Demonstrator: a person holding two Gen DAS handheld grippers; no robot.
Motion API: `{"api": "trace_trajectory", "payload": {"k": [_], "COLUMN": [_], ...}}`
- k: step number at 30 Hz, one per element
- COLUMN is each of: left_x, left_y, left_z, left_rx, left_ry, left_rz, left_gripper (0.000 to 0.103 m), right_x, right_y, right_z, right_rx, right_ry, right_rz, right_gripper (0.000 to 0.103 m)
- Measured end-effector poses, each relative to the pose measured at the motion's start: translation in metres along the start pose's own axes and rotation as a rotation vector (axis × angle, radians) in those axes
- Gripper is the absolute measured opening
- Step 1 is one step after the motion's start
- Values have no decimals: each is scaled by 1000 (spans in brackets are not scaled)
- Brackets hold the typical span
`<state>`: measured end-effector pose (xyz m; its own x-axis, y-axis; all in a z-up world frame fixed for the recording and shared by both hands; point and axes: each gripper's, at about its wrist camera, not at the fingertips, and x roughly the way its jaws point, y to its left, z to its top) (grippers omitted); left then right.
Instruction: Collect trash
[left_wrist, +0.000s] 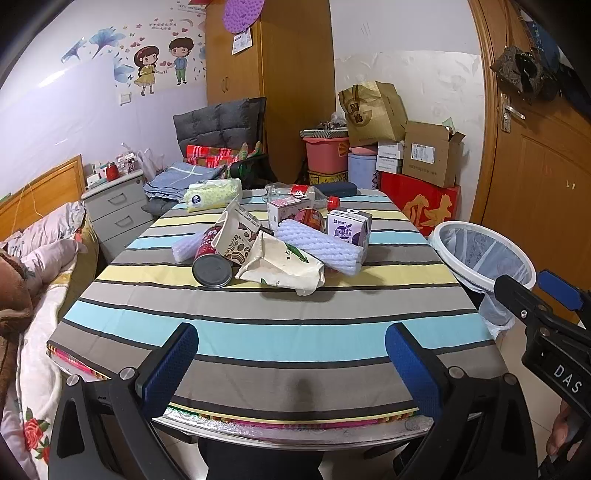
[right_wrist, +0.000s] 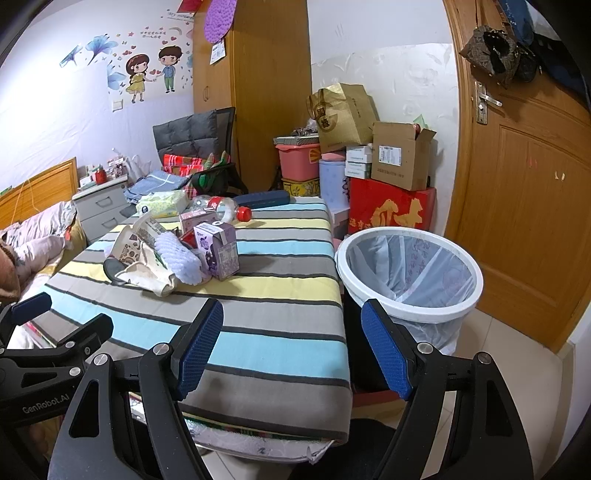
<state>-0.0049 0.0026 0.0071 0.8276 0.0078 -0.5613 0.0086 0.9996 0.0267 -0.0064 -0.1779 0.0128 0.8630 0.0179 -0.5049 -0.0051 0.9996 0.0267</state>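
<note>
A pile of trash lies mid-table on the striped cloth (left_wrist: 258, 332): a red can (left_wrist: 211, 258), a paper cup (left_wrist: 236, 236), a crumpled cream bag (left_wrist: 284, 266), white foam netting (left_wrist: 317, 243), a purple juice carton (left_wrist: 349, 227), a pink carton (left_wrist: 282, 210) and a plastic bottle (left_wrist: 299, 194). The purple carton (right_wrist: 218, 247) and foam netting (right_wrist: 177, 260) also show in the right wrist view. A white lined trash bin (right_wrist: 410, 273) stands right of the table. My left gripper (left_wrist: 291, 363) is open and empty over the table's near edge. My right gripper (right_wrist: 291, 350) is open and empty at the table's near right corner.
A tissue pack (left_wrist: 212, 194) and a dark case (left_wrist: 336, 189) lie at the table's far end. A bed (left_wrist: 40, 280) is left, a grey nightstand (left_wrist: 114, 206) behind it. Boxes (right_wrist: 391, 184) and a pink tub (right_wrist: 297, 160) stack at the back. A wooden door (right_wrist: 524, 184) is right.
</note>
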Motion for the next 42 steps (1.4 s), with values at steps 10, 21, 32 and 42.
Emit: {"api": "trace_trajectory", "payload": {"k": [10, 21, 32, 42], "left_x": [-1, -2, -2, -2], "left_y": [2, 3, 3, 5], "left_z": [1, 1, 1, 2], "left_rx": [-7, -8, -7, -9], "left_ry": [0, -2, -2, -3], "left_rz": [0, 1, -1, 2], "left_gripper": [103, 103, 103, 103], "right_x": [-1, -1, -1, -2], "right_y": [0, 0, -1, -1], "right_z": [1, 1, 2, 2], "right_rx": [0, 0, -2, -2], "right_ry": [-3, -3, -5, -8], "right_rz": [1, 0, -4, -7], "right_gripper": [79, 79, 79, 79]}}
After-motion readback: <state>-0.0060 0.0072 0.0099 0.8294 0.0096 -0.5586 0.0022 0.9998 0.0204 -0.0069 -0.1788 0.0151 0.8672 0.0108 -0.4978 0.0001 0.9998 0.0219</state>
